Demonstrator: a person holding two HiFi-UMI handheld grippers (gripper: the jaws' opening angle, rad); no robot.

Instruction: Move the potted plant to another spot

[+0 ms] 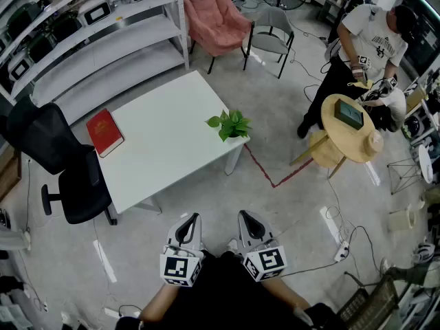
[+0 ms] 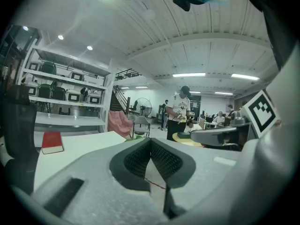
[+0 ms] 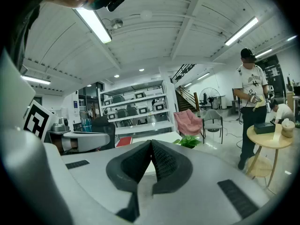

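— White table (image 1: 165,143) in the middle of a cluttered workshop. Where does the potted plant (image 1: 232,125) sit on it?

— At the corner nearest the round wooden table (image 1: 350,126), right by the edge. It's small, with broad bright-green leaves spilling outward. From above the leaves hide the pot, so I can only guess that it's a small one.

— How would it handle?

— Light, I'd judge, but the leaves are soft and would tear if pinched. Better to take hold low, on the pot's wall or rim, and keep it upright so no soil tips out.

— And the grippers?

— The left gripper (image 1: 194,217) and the right gripper (image 1: 245,216) both have their jaws pressed together with nothing between them. They are held close to the person's body, well apart from the table.

— Anything else nearby?

— A red book (image 1: 104,131) lies at the opposite side of the table, well apart from the plant. A black office chair (image 1: 65,163) stands beside that end.
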